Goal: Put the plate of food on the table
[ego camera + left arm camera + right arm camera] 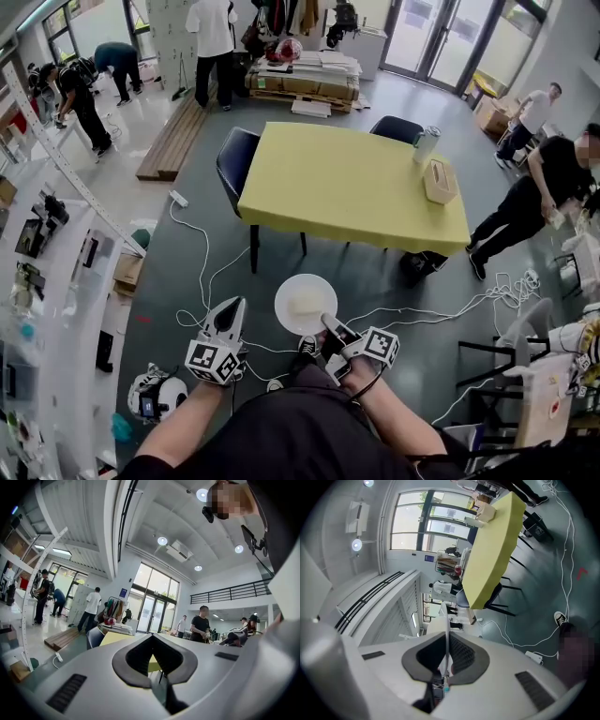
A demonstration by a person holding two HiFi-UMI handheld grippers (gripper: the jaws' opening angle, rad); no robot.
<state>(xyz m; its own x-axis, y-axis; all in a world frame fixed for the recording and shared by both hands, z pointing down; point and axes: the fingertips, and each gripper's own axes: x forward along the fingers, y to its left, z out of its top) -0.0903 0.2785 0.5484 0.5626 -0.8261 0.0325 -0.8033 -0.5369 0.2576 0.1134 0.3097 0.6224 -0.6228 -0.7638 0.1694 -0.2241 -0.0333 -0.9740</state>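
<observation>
while the head view has the plate (306, 304) short of the yellow table (352, 183) at twelve o'clock, the right gripper (328, 325) pinches its five o'clock rim. the left gripper view shows the left gripper (153, 637) closed, empty; the right gripper view, the rim between clamped jaws. seemingly mid-carry: next, walk forward, plate level.

Glossy, smooth white plate (287, 317). Matt grey plastic shell on right gripper (446, 660), ribbed black rubbery pads (461, 656). Matt yellow covering on table (347, 183) at 12 o'clock. Bare wood bench (173, 141) at 11 o'clock; smooth grey floor (169, 281), faintly shiny.
</observation>
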